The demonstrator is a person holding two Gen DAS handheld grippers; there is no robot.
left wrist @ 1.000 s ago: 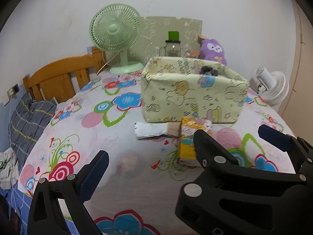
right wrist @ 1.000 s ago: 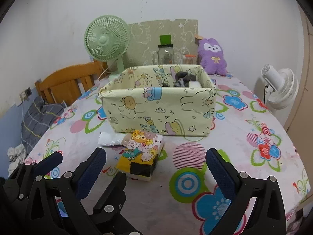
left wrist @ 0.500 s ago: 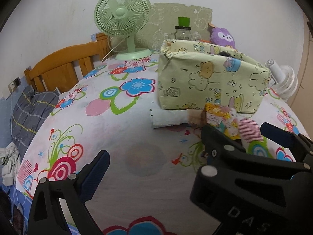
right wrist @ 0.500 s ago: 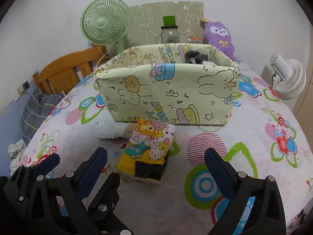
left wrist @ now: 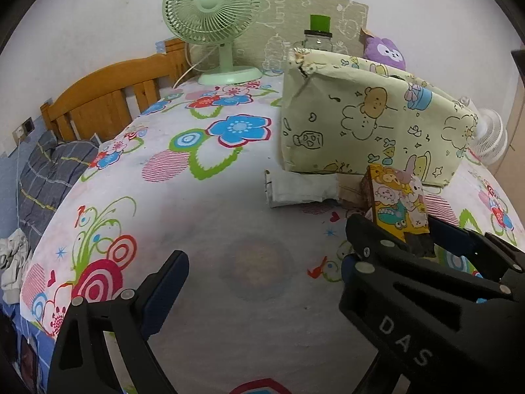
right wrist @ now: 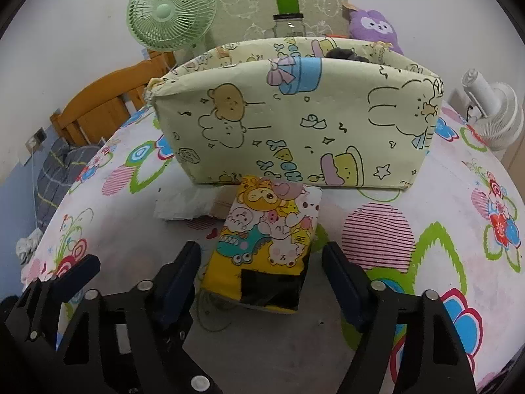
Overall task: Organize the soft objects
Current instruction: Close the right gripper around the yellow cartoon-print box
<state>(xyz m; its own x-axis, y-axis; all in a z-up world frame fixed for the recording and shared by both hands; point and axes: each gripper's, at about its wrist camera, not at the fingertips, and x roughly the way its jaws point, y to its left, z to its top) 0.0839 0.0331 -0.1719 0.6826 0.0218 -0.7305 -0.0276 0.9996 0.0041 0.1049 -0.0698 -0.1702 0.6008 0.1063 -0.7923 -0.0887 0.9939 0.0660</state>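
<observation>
A yellow tissue pack [right wrist: 265, 239] printed with cartoon animals lies on the floral cover, just in front of a pale yellow cartoon-print box [right wrist: 295, 124]. My right gripper [right wrist: 262, 256] straddles the pack's near end. Its jaws are closing, and a gap still shows between each pad and the pack. A white folded pouch [right wrist: 183, 205] lies left of the pack against the box. My left gripper [left wrist: 262, 262] hovers over bare cover to the left, jaws closing slightly with nothing between them. Its right finger is mostly hidden behind the right gripper [left wrist: 410, 236]. Something dark [right wrist: 341, 54] rests inside the box.
Behind the box stand a green fan [left wrist: 211, 3], a glass jar with a green lid [right wrist: 288, 19] and a purple plush [right wrist: 374, 26]. A white fan [right wrist: 492, 111] stands at the right edge. A wooden headboard [left wrist: 108, 98] and grey plaid bedding [left wrist: 49, 177] lie left, below the cover's edge.
Both grippers have moved forward and down toward the box. The right jaws have narrowed around the tissue pack, which now lies between them. The left jaws have narrowed only a little.
</observation>
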